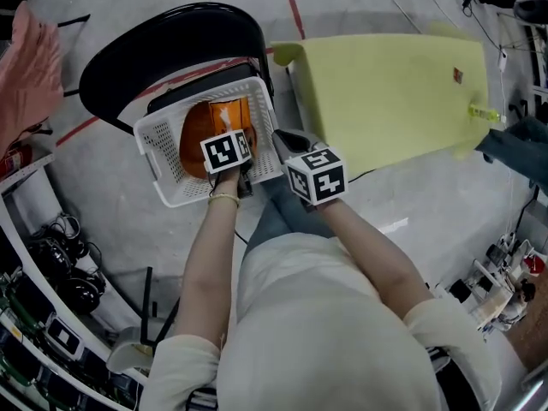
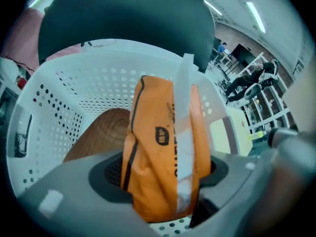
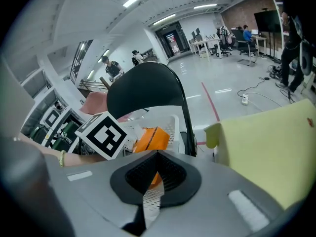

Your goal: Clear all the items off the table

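A white perforated basket (image 1: 163, 157) stands on a black chair (image 1: 171, 37). My left gripper (image 1: 228, 151) reaches steeply down into it. In the left gripper view the left gripper (image 2: 163, 179) is shut on an upright orange bag (image 2: 155, 147) with a clear strip down its front, low inside the basket (image 2: 59, 107). A brown wood-grained thing (image 2: 98, 132) lies beside the bag. My right gripper (image 1: 289, 141) hovers just right of the basket, shut and empty; its closed jaws (image 3: 157, 157) point toward the basket (image 3: 170, 125). The yellow-green table (image 1: 385, 101) lies to the right.
A small red item (image 1: 458, 75) and a bright green piece (image 1: 484, 112) are at the table's far end. A person in dark clothing (image 1: 522, 148) stands by that end. Pink cloth (image 1: 26, 67) hangs at the left. Shelves with cables and headphones (image 1: 51, 289) line the lower left.
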`<state>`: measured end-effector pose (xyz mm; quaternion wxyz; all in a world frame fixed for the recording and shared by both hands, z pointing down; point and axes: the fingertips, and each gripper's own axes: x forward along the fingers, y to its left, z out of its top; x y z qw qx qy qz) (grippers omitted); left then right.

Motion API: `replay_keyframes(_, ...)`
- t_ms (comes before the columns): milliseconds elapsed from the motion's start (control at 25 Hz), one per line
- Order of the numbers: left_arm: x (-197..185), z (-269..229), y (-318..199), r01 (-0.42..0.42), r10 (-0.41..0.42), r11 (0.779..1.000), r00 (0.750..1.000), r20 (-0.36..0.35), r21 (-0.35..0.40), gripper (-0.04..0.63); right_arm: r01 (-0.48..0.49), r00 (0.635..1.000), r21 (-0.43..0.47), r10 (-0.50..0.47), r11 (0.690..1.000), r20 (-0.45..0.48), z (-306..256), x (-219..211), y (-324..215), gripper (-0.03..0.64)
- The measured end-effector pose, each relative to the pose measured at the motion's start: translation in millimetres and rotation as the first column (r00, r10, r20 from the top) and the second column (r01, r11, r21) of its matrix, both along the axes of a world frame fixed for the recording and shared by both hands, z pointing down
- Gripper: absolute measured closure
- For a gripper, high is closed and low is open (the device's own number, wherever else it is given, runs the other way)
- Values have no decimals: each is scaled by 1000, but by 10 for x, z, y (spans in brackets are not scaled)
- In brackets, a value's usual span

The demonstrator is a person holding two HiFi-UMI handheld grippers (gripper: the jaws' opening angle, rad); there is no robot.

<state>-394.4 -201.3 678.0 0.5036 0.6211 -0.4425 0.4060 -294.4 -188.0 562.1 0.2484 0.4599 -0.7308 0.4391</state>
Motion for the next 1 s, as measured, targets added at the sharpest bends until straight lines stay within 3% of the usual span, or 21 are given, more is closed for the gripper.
replay_keyframes(320,48,138,7,-16,16,1000,1000,-6,-25,244,-16,1000,-8,16,1000,4,72,-5,-72,618)
replay_keyframes(560,80,67,-100,35,-32,998,998,-57,52,121,-16,1000,-16,16,1000,7,95,-56,-31,618)
replay_keyframes(1000,70,-52,-51,47,-43,997,997,-69,65,123,-5,1000,0,5,1000,10,13,-90,-3,618)
